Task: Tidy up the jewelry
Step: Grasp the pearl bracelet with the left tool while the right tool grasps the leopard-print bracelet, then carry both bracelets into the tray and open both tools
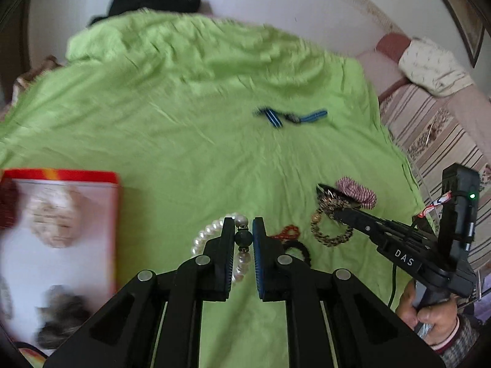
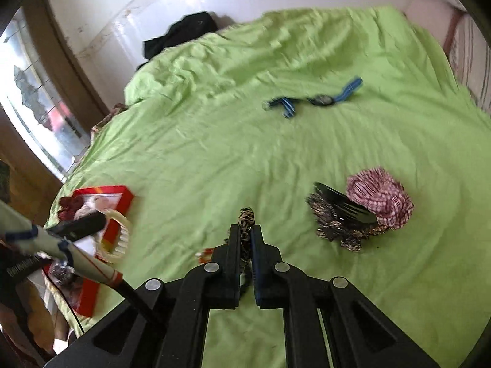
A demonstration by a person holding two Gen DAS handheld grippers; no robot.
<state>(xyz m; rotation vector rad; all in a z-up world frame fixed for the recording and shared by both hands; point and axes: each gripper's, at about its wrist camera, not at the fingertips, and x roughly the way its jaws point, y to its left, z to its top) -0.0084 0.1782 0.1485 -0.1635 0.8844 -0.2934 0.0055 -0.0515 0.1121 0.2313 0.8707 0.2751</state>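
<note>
Over a lime-green bedsheet, the left gripper is pinching a white pearl bracelet, its dark round bead sitting squarely between the closed jaws. The right gripper is clamping a leopard-print braided band, which is poking out beyond the fingertips. A red-rimmed white box is lying left of the pearl bracelet, just beside it.
</note>
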